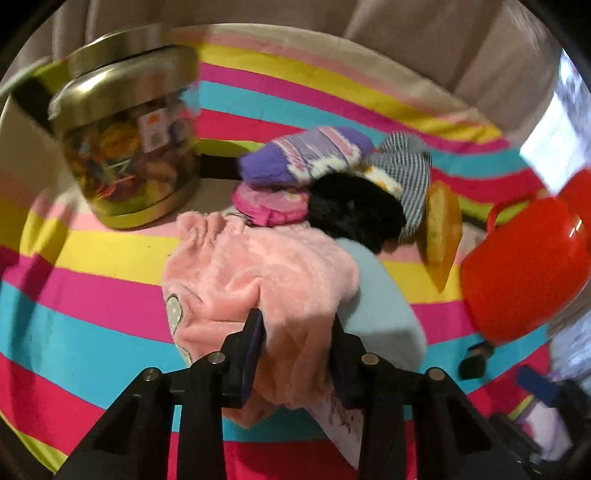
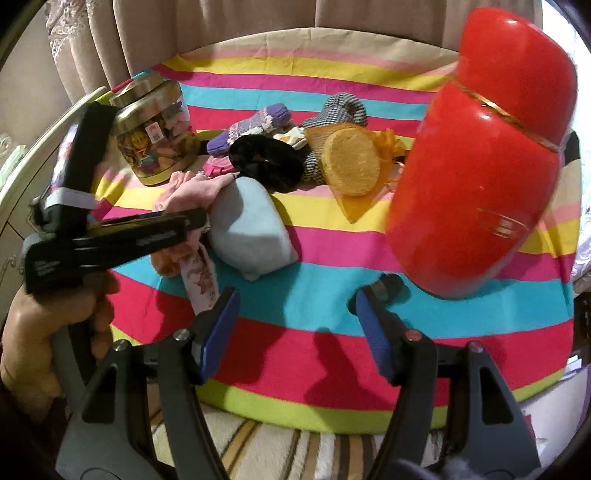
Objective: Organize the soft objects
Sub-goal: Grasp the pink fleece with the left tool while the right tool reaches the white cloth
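My left gripper (image 1: 295, 325) is shut on a fluffy pink cloth (image 1: 258, 273), also seen in the right wrist view (image 2: 188, 192), and it shows there from the side (image 2: 199, 219). A light blue soft pad (image 1: 380, 310) lies beside the cloth. Behind are a purple sock (image 1: 306, 155), a black furry piece (image 1: 354, 206), a striped grey cloth (image 1: 410, 166), a pink pouch (image 1: 269, 203) and an orange sponge in a mesh bag (image 2: 351, 162). My right gripper (image 2: 295, 306) is open and empty above the striped blanket (image 2: 295, 354).
A red open case (image 2: 480, 155) stands at the right, close above my right gripper. A glass jar with a gold lid (image 1: 129, 147) full of small things stands at the back left. Beige curtains (image 2: 221, 26) hang behind. The blanket's front edge meets a rug (image 2: 295, 443).
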`<state>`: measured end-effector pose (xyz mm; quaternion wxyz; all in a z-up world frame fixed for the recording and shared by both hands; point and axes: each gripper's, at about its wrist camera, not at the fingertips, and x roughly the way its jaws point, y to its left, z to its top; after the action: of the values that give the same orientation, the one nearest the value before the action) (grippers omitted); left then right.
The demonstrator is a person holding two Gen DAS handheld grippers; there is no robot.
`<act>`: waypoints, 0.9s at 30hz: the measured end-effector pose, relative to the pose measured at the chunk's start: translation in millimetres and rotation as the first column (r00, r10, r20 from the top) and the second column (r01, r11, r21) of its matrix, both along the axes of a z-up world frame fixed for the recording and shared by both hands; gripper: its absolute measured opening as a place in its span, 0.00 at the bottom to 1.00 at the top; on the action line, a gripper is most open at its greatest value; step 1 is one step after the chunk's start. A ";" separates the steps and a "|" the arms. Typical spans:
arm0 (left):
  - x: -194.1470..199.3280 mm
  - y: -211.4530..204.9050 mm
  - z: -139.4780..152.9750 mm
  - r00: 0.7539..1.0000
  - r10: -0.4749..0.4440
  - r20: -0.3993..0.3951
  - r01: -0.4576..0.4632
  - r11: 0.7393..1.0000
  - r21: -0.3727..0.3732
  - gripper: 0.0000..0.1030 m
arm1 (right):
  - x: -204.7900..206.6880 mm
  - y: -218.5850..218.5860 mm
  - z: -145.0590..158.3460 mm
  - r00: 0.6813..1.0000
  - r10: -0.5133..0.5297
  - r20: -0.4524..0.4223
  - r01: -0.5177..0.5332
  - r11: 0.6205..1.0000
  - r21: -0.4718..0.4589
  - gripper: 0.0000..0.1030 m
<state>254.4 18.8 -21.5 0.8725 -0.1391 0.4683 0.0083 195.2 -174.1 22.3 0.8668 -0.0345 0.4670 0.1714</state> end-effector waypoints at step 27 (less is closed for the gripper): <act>-49.6 120.4 -18.6 0.967 0.254 -0.001 -0.220 0.836 -0.502 0.31 | 33.0 95.7 -38.9 0.967 0.241 -0.087 -0.227 0.963 0.145 0.71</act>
<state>204.8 139.1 -40.2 0.8140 -0.4167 0.4046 -0.0093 228.2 -78.4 -16.6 0.8155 -0.0224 0.4913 0.3051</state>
